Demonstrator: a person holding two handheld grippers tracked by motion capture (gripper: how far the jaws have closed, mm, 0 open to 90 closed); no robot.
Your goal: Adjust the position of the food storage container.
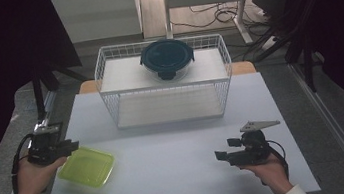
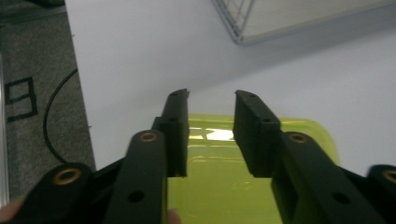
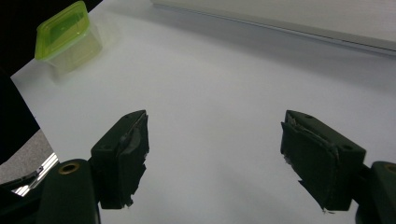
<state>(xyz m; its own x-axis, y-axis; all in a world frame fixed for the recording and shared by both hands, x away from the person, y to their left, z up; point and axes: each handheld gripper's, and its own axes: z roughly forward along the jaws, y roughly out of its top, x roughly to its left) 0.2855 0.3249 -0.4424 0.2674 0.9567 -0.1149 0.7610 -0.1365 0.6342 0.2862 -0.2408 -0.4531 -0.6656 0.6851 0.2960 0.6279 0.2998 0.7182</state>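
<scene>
A shallow box with a lime-green lid (image 1: 87, 167) lies near the white table's front left. My left gripper (image 1: 73, 145) sits at the box's back left corner. In the left gripper view its jaws (image 2: 212, 95) stand a narrow gap apart just above the green lid (image 2: 219, 186), and the pads do not press on it. My right gripper (image 1: 226, 149) rests low at the front right, held in a hand. Its jaws (image 3: 215, 116) are wide apart over bare table with nothing between them. The green-lidded box (image 3: 67, 35) lies far off at the upper left of the right gripper view.
A white wire basket (image 1: 168, 102) stands upside down at the back middle of the table (image 1: 176, 147). On it sits a round container with a dark lid (image 1: 167, 57). The basket's lower edge (image 3: 280, 23) crosses the top of the right gripper view. Grey floor borders the table's left edge (image 2: 32, 154).
</scene>
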